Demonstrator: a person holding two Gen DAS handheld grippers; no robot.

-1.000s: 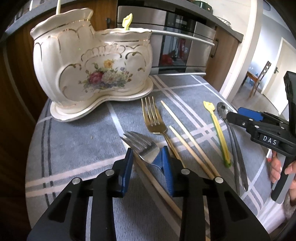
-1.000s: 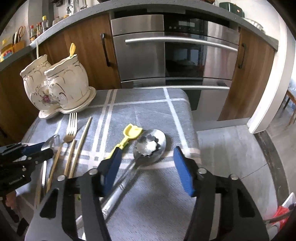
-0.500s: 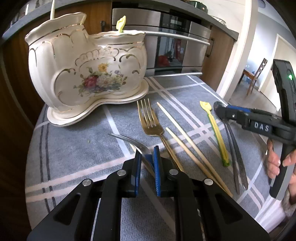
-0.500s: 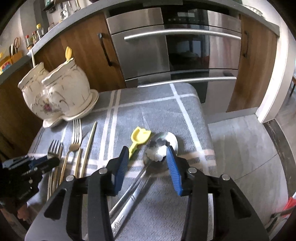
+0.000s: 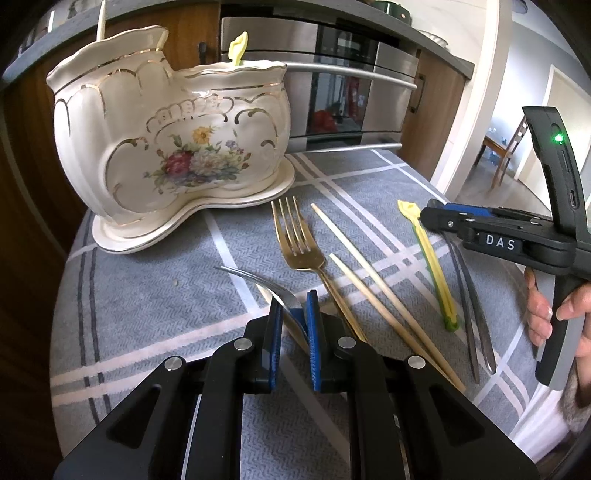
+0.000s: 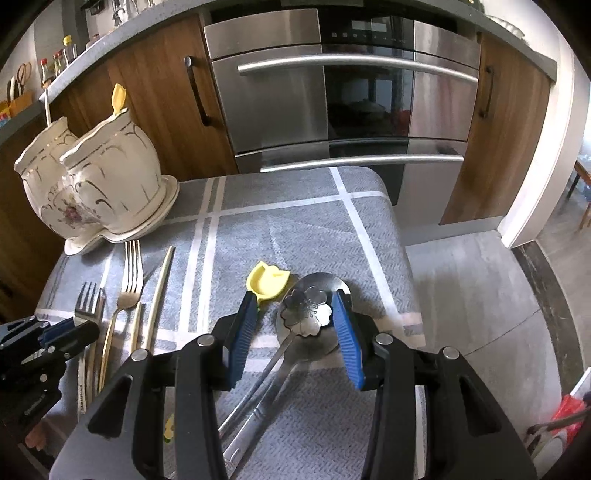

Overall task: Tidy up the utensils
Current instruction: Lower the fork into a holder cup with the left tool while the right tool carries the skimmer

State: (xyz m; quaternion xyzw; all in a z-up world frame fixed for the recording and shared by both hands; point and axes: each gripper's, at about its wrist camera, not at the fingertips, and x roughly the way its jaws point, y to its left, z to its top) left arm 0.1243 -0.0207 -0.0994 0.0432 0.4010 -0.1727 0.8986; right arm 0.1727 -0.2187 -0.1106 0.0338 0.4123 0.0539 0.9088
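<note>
My left gripper (image 5: pixel 293 314) is shut on a silver fork (image 5: pixel 255 282), turned on edge and lifted off the grey cloth. A gold fork (image 5: pixel 297 236), two pale chopsticks (image 5: pixel 364 266) and a yellow plastic spoon (image 5: pixel 430 254) lie to its right. My right gripper (image 6: pixel 293 325) is open, its pads either side of a flower-shaped silver spoon (image 6: pixel 304 314) lying on a larger silver spoon (image 6: pixel 321 286). The yellow spoon's head (image 6: pixel 266 282) lies just left. The cream floral utensil holder (image 5: pixel 166 147) stands at the back left and also shows in the right wrist view (image 6: pixel 92 184).
The holder has a yellow spoon (image 5: pixel 237 46) and a white stick (image 5: pixel 100 22) standing in it. An oven front (image 6: pixel 340 96) and wooden cabinets stand behind the small table. The table's right edge (image 6: pixel 402 258) drops to the floor.
My left gripper has closed on the silver fork and raised it on edge. My right gripper has moved forward and down over the silver spoons and narrowed its opening.
</note>
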